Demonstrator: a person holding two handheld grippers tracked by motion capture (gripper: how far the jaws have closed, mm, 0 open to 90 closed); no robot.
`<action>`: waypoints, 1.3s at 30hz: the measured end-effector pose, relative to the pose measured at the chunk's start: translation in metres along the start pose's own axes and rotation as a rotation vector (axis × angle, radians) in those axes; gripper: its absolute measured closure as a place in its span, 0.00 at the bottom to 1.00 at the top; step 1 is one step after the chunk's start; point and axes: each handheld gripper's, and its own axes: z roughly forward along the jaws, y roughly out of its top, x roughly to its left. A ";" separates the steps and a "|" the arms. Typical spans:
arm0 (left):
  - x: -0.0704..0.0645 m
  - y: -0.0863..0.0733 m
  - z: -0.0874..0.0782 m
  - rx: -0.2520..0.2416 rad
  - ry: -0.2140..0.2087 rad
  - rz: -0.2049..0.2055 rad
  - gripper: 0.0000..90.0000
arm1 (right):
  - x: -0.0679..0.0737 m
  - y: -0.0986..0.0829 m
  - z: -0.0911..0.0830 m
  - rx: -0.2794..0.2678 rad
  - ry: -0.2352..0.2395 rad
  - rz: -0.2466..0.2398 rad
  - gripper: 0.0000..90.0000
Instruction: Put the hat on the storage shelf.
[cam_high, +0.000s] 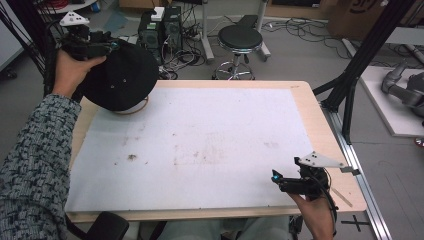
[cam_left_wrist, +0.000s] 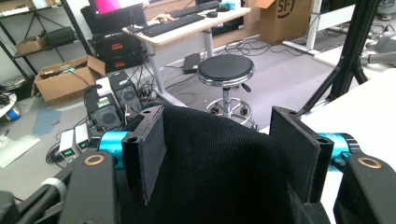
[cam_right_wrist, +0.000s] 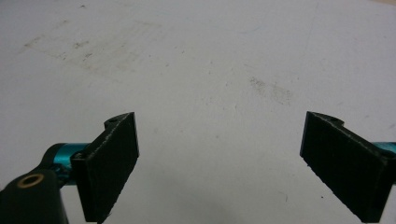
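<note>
Black cap (cam_high: 121, 76) lifted above the table's (cam_high: 305, 107) far left corner, its cloth between the left gripper's (cam_left_wrist: 217, 158) jaws, apparently pinched for carrying. Right gripper (cam_right_wrist: 219, 165) spread wide, empty, resting low at the near right corner, probably waiting.

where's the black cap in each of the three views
High view: the black cap is at upper left, over the table's far left corner, at the left gripper.
Left gripper view: its black fabric fills the lower middle, between the two jaws.
Right gripper view: not in it; the open jaws stand over the white mat.
Shared landmark: the black round stool, also seen past the cap in the left gripper view.
</note>
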 end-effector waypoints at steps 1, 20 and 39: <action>0.000 0.001 -0.001 -0.002 -0.001 0.000 0.41 | 0.000 0.000 0.000 0.000 0.000 0.000 0.13; -0.006 0.008 -0.015 -0.032 -0.031 0.002 0.41 | 0.002 0.007 0.006 -0.006 0.019 -0.014 0.13; -0.033 0.007 -0.041 -0.020 -0.109 0.055 0.38 | 0.003 0.022 0.026 -0.017 0.064 -0.038 0.13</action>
